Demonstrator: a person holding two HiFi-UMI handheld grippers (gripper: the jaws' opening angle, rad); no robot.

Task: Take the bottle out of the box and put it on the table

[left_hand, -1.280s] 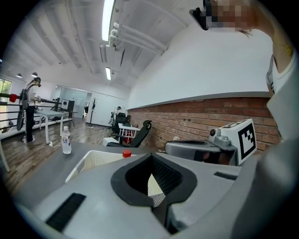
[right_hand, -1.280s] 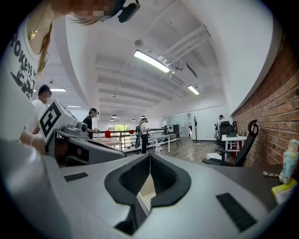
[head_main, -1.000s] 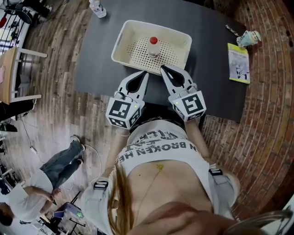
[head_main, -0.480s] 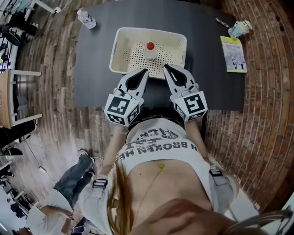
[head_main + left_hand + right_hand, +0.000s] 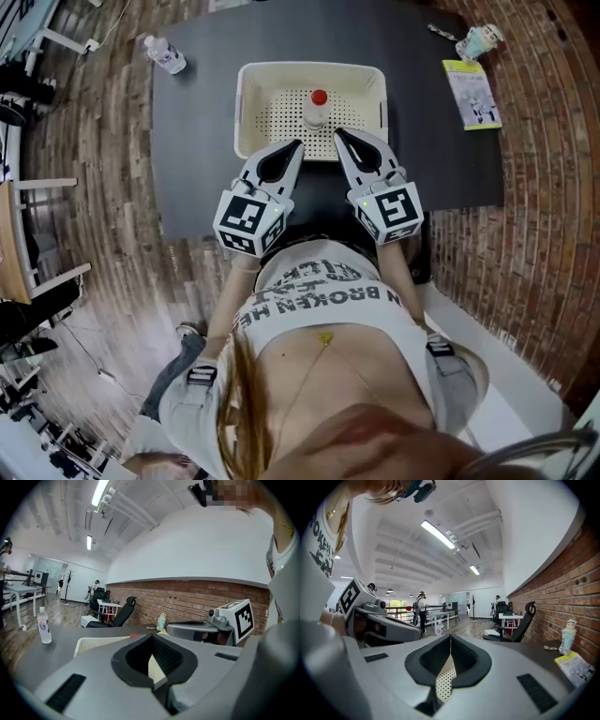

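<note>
Swung round since a second ago, the left hand-held gripper (image 5: 296,145) and the right hand-held gripper (image 5: 338,133) are now being pointed squarely at the near rim of the box (image 5: 246,112). Both are being held clenched and empty. Nothing is being lifted yet. The bottle (image 5: 318,111), small, pale-bodied and red-capped, is standing upright inside the box, untouched. Grasping, lifting and setting down on the surface (image 5: 197,141) are judged still to be done.

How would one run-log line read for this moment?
left claw: shut, empty | right claw: shut, empty | red-capped clear plastic bottle: upright in cream perforated plastic box
</note>
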